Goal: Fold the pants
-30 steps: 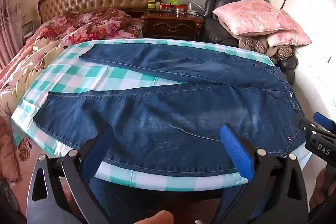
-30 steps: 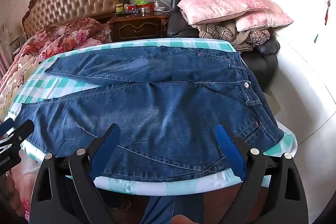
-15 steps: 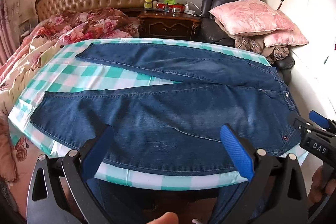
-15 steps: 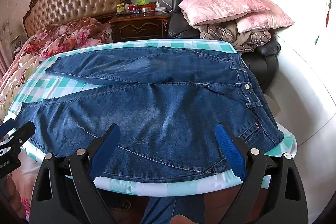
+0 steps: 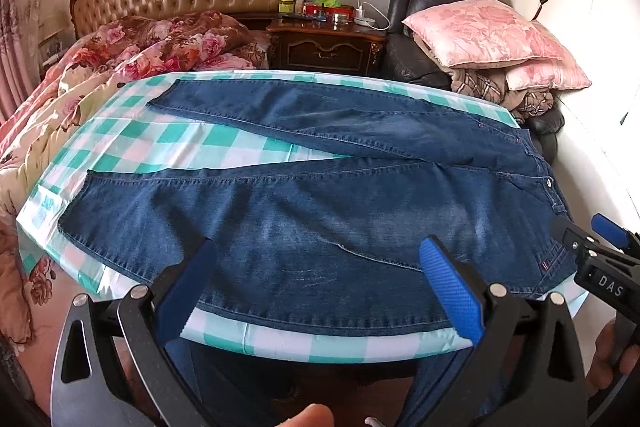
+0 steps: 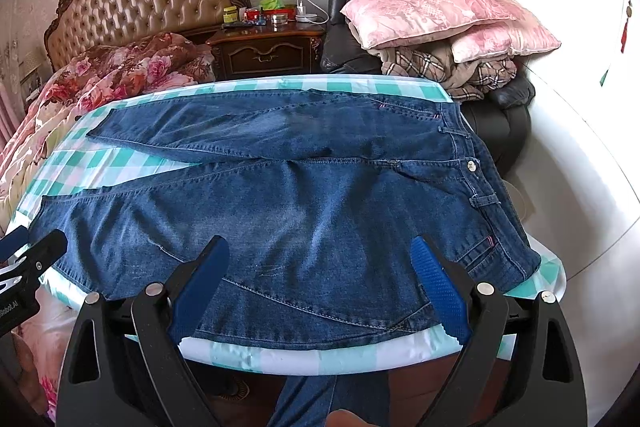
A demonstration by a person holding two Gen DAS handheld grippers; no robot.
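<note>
Jeans (image 5: 312, 211) lie flat across the checked table (image 5: 132, 151), legs splayed toward the bed (image 5: 132, 47), waistband at the right end, unfolded. Both grippers have drifted slightly nearer the near edge over the last second: left gripper (image 5: 320, 287) and right gripper (image 6: 320, 287) hover with jaws released, gripping nothing. Folding seems about to start.

Black triangular-cutout left gripper (image 5: 318, 287), right gripper (image 6: 320, 285), blue textured fingertip pads (image 5: 450, 289), silver screws (image 5: 498, 290), white "DAS" lettering (image 5: 610, 291)
</note>
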